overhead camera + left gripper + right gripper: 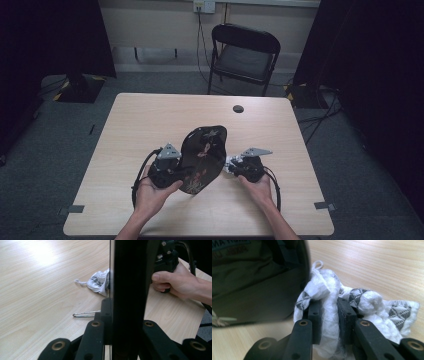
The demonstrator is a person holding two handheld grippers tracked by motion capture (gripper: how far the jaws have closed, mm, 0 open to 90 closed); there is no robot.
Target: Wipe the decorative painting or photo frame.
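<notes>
The light wooden table (150, 120) fills the middle of the high view, with one round dark hole (238, 108) near its far edge. One black folding chair (245, 55) stands beyond it at the top centre, below a wall socket (204, 6).

At the lower centre of the high view stands one dark slipper (204, 157) with a floral print, held up on its edge between the two hands. The left gripper (167, 167) sits at its left side, and in the left gripper view the slipper's black edge (128, 290) runs as a tall dark band up the middle of the frame, clamped between the two jaws. That view also shows what the high view hides: a thin metal wire loop (83, 314) lying on the table at centre left, and the person's right hand (175, 280) wrapped round the other gripper at upper right.

The right gripper (234, 165) lies just right of the slipper in the high view. In the right gripper view its jaws pinch one crumpled white cloth (332, 315) with grey-and-black triangle patches, the bundle bulging out above and to the right of the pads. The cloth rests on the table and touches the slipper's rim at upper left of that frame.

Inside the slipper, at the top left corner of the right gripper view, a label (229, 246) carries blurred pale letters that cannot be read for certain.
</notes>
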